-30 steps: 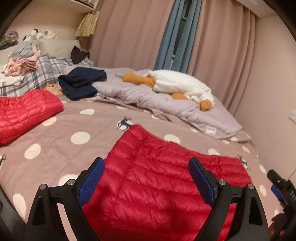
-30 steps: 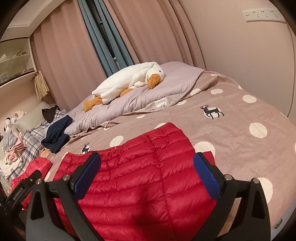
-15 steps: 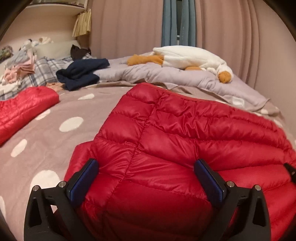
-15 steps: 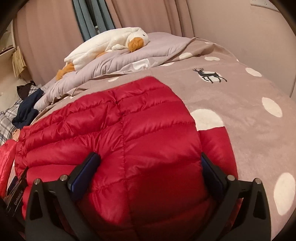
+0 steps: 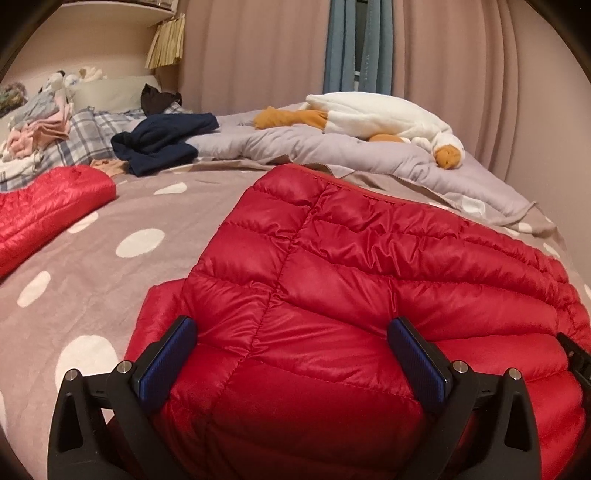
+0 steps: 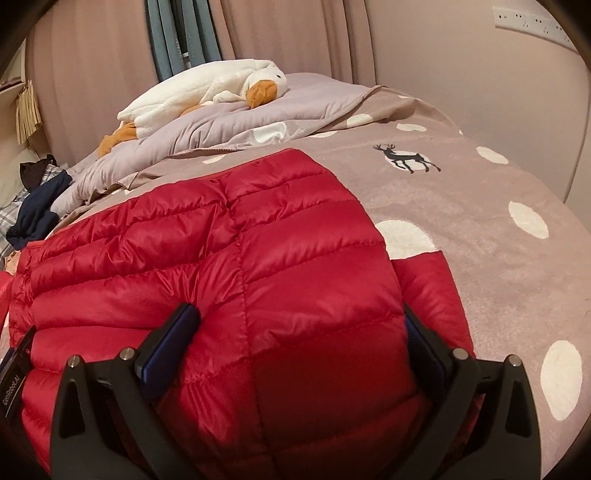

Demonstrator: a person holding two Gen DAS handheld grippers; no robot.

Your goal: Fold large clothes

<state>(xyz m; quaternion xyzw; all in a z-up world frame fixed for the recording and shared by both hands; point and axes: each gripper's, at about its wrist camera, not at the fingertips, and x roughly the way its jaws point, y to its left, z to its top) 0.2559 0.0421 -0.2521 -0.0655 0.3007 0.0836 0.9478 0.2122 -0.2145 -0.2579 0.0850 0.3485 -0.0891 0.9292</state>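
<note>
Both claws released: left gripper (image 5: 291, 343) and right gripper (image 6: 299, 332) straddle the red down jacket (image 5: 369, 280) on the near bedspread (image 5: 110, 236).

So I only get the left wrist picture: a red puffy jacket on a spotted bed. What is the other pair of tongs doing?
Observer: The right tongs stand wide open, with the red jacket bulging up between them.
Operator: Anything past the jacket on that side?
Observer: A black deer printed on the bedspread.
Operator: And the wall there?
Observer: A white socket strip sits high up on it.
</note>
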